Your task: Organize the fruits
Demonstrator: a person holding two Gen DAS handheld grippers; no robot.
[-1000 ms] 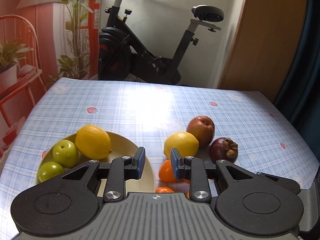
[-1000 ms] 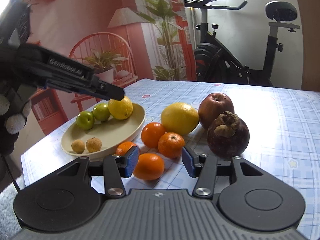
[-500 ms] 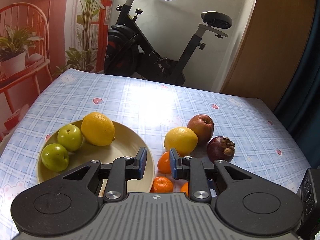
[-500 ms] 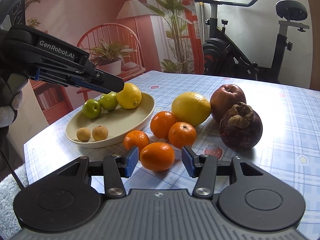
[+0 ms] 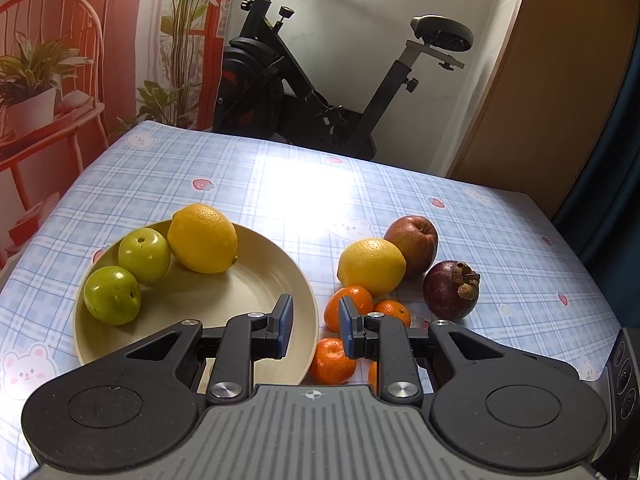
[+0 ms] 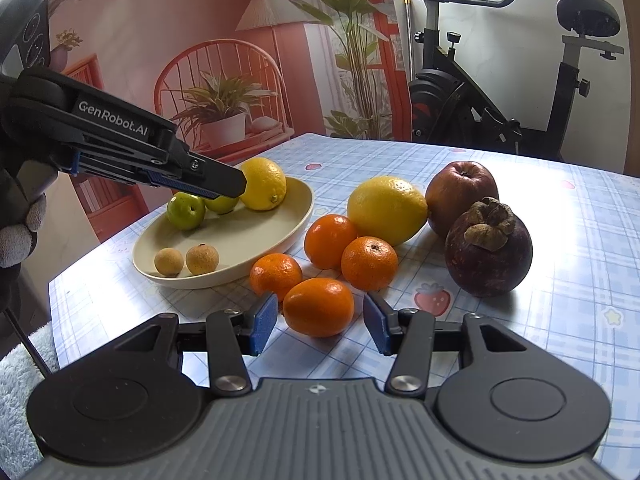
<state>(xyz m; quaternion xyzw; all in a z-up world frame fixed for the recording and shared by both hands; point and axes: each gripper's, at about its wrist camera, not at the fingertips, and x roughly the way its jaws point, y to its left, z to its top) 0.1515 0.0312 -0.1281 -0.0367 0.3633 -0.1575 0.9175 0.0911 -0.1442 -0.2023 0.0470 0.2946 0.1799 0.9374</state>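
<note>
The right gripper [image 6: 320, 322] hangs low over the worktop [image 6: 560, 320], a blue-and-white checked cloth printed with strawberries, its jaws released and spread on either side of the nearest glossy orange mandarin [image 6: 319, 307], apart from it on both sides. Just behind that fruit lie 3 more small orange mandarins [image 6: 369, 263], bunched together and touching or nearly so. Behind them sits a large yellow lemon [image 6: 387, 210], with a dull red apple [image 6: 462, 196] at its right and a dark purple mangosteen with a dry brown cap [image 6: 489, 248] in front of the apple.

To the left stands a shallow cream round plate [image 6: 280, 236]. It holds 2 green round fruits [image 5: 144, 255], a second yellow lemon [image 5: 202, 238] at the far rim, and 2 small tan longan-like fruits [image 6: 202, 259] at the near rim.

The left gripper [image 5: 315, 322] hovers above the plate's right edge, jaws released with a narrow gap and nothing between them. From the right wrist view it reaches in from the left, its black body crossing in front of the green fruits and partly hiding 1 of them.

Beyond the worktop stand a black exercise bike [image 5: 304, 92] and a pink mural wall with a painted red chair and plants [image 6: 224, 92].
</note>
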